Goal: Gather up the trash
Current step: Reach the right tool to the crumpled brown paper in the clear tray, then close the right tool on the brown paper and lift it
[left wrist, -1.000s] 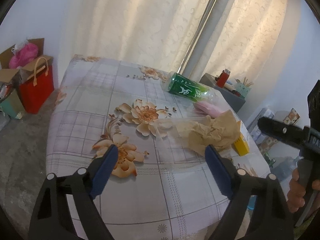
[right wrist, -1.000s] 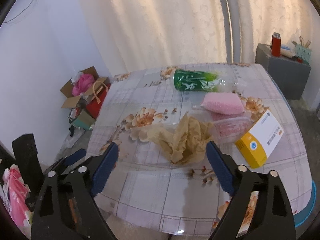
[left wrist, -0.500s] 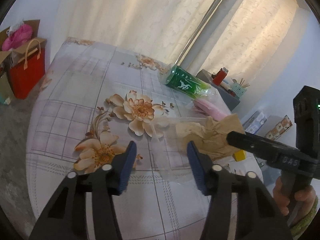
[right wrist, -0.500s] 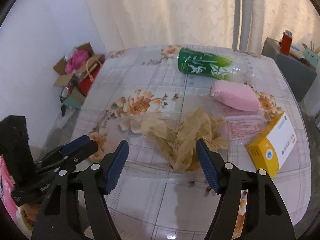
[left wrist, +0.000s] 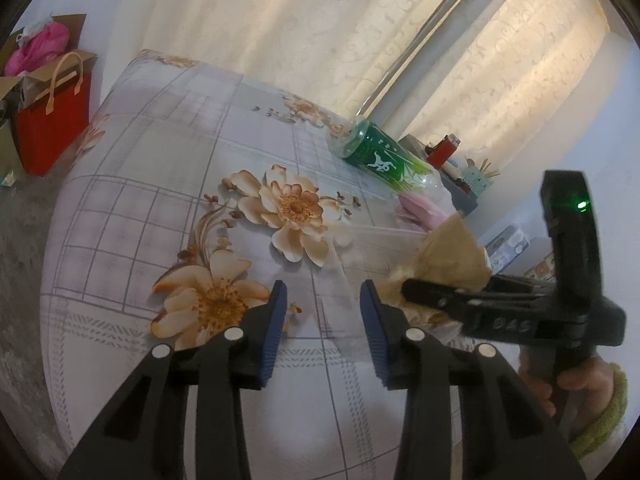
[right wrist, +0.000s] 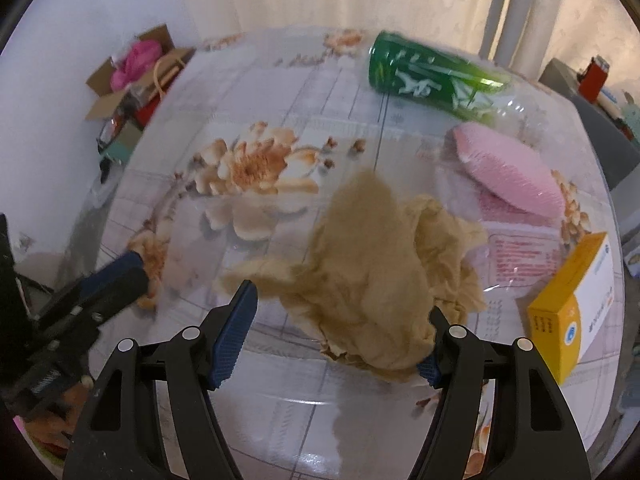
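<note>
Straddling crumpled tan paper (right wrist: 372, 264) – right gripper (right wrist: 340, 332) jaws wide, left gripper (left wrist: 322, 320) jaws narrower, empty

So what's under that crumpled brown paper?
The crumpled brown paper lies on a clear plastic bag over the flowery tablecloth. Whatever sits directly beneath it is covered.

Backlit cream patterned curtains (left wrist: 320, 20) across far window | plain white wall (right wrist: 80, 20) at left | grey floor (left wrist: 20, 240) | floral checked tablecloth (left wrist: 160, 168) | grey side cabinet (right wrist: 600, 128) at right
</note>
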Available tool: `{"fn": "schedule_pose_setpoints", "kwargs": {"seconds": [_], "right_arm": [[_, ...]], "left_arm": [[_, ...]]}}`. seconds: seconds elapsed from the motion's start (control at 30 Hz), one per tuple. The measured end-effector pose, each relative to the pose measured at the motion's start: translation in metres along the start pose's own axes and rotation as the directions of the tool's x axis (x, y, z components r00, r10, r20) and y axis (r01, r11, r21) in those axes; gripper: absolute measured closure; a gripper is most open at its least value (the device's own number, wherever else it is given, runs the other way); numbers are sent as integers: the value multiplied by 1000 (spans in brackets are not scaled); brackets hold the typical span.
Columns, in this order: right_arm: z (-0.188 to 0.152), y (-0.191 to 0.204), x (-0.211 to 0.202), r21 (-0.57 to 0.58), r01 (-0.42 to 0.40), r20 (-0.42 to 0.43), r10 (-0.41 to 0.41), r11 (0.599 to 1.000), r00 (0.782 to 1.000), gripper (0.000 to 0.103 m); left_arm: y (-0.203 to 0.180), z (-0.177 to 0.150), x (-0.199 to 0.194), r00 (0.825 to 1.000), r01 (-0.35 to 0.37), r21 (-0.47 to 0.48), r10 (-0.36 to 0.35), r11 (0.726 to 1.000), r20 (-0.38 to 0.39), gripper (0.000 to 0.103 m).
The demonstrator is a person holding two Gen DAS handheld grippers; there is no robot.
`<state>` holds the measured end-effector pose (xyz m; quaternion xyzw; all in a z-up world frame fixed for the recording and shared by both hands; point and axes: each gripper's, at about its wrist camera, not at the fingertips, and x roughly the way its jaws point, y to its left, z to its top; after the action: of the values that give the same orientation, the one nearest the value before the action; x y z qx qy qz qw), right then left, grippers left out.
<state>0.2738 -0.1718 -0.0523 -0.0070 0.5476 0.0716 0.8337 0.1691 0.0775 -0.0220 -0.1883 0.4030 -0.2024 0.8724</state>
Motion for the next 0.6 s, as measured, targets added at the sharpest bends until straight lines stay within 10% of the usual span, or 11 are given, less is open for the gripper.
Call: {"fn": "schedule_pose_setpoints", "kwargs": {"seconds": [0.2,0.6], "right_arm": [[-3,2,16,-22,6,-46,-7,1000,999,38],[-7,-20,20,44,-18,-40,20,999,999,91]], "left_arm": [[5,1,-1,1000,-1,-10,1,1000,0,66],[4,0,-8,1000,6,-16,-6,1000,7,66]]}}
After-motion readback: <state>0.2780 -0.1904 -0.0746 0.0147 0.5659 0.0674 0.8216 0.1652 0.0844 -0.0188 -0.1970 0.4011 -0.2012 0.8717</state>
